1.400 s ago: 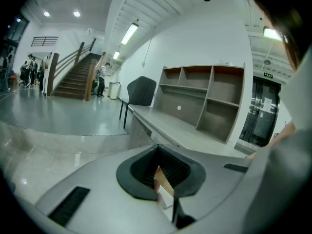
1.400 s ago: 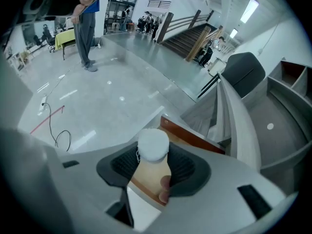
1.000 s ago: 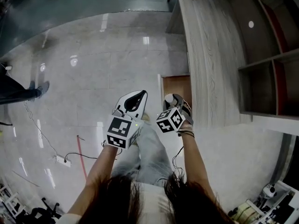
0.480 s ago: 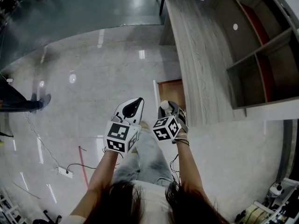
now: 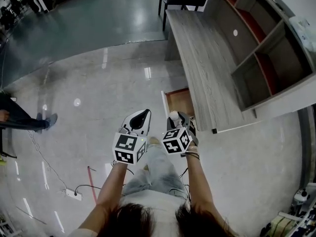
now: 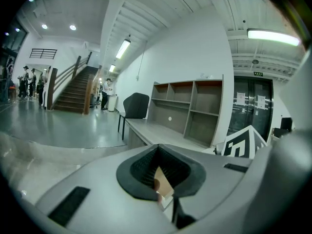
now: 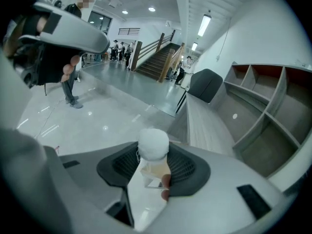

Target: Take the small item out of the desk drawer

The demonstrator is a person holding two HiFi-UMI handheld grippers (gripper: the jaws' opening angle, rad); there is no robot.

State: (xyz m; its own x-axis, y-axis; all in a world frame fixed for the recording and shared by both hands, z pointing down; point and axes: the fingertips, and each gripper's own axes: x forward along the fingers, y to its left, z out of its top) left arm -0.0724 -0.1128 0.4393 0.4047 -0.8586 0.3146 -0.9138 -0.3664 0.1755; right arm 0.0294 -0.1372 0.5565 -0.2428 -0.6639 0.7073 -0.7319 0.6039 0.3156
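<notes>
The open drawer (image 5: 178,100) under the desk (image 5: 207,68) lies just ahead of the right gripper (image 5: 174,116), which is clamped on the small white item (image 7: 153,143). The left gripper (image 5: 143,113) is beside it with its jaws together. Both are as one second earlier.

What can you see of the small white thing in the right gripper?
The small white item is a rounded, fuzzy-looking ball, like cotton or crumpled tissue; I cannot tell which. It sits at the tip of the right gripper, pinched between its dark ribbed pads, with its top poking out above them. It is held in the air near the open desk drawer, and nothing else touches it.
</notes>
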